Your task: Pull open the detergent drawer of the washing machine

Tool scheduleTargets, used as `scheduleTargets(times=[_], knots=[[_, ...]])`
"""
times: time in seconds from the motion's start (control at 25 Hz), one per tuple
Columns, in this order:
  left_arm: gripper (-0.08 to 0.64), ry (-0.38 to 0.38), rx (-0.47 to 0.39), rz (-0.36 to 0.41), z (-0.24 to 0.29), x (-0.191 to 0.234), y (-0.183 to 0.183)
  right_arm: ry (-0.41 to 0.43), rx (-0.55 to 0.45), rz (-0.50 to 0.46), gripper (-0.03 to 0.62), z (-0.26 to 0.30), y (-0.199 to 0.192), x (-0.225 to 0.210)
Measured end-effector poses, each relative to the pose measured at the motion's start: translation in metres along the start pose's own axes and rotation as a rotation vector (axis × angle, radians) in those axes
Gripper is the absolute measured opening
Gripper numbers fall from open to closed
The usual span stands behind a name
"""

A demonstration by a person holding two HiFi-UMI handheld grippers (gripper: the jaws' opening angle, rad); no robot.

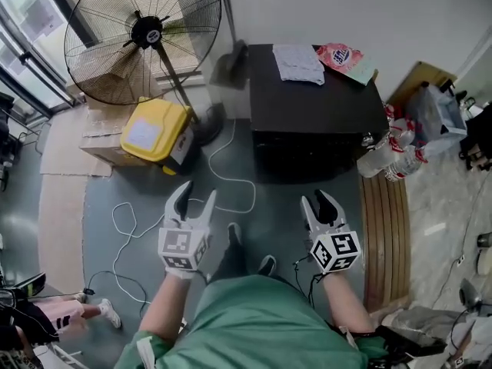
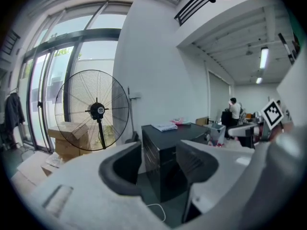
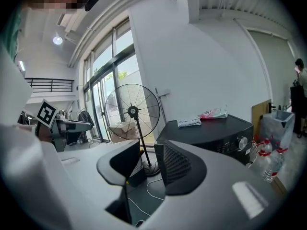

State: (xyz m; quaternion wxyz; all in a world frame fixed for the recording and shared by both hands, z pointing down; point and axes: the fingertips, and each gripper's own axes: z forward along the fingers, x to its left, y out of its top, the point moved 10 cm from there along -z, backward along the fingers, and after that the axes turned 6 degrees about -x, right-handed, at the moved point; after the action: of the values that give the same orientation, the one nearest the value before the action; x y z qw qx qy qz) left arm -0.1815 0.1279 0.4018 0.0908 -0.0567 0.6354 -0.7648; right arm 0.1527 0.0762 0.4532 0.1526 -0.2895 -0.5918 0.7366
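Note:
The black washing machine (image 1: pixel 315 106) stands against the far wall, with a white cloth (image 1: pixel 300 61) and a red packet (image 1: pixel 342 56) lying on its top. Both grippers hover over the floor in front of it, well short of its front. My left gripper (image 1: pixel 196 194) is open with nothing between its jaws; its own view looks past them at the machine's (image 2: pixel 165 131) corner. My right gripper (image 1: pixel 317 200) is open too and holds nothing. In the right gripper view the machine's front panel shows a round knob (image 3: pixel 242 142). The detergent drawer cannot be made out.
A large standing fan (image 1: pixel 142 33) is left of the machine, with a yellow container (image 1: pixel 154 133) and cardboard boxes (image 1: pixel 96 129) below it. A white cable (image 1: pixel 231 179) loops across the floor. Water bottles (image 1: pixel 388 156) and wooden boards (image 1: pixel 388 237) lie to the right.

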Motion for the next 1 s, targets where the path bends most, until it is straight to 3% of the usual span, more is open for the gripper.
scheduleTargets(times=[0.4, 0.72, 0.88, 1.0], knots=[[0.226, -0.13, -0.012, 0.009, 0.103, 0.067, 0.013, -0.085, 0.036, 0.044, 0.153, 0.087, 0.02, -0.021], [0.226, -0.256, 0.053, -0.003, 0.161, 0.109, -0.004, -0.179, -0.004, 0.135, 0.153, 0.139, 0.006, -0.039], [0.227, -0.279, 0.082, 0.001, 0.182, 0.113, -0.01, -0.168, 0.01, 0.209, 0.153, 0.156, -0.017, -0.059], [0.225, -0.269, 0.11, 0.01, 0.197, 0.11, -0.01, -0.113, 0.023, 0.32, 0.155, 0.174, -0.038, -0.078]])
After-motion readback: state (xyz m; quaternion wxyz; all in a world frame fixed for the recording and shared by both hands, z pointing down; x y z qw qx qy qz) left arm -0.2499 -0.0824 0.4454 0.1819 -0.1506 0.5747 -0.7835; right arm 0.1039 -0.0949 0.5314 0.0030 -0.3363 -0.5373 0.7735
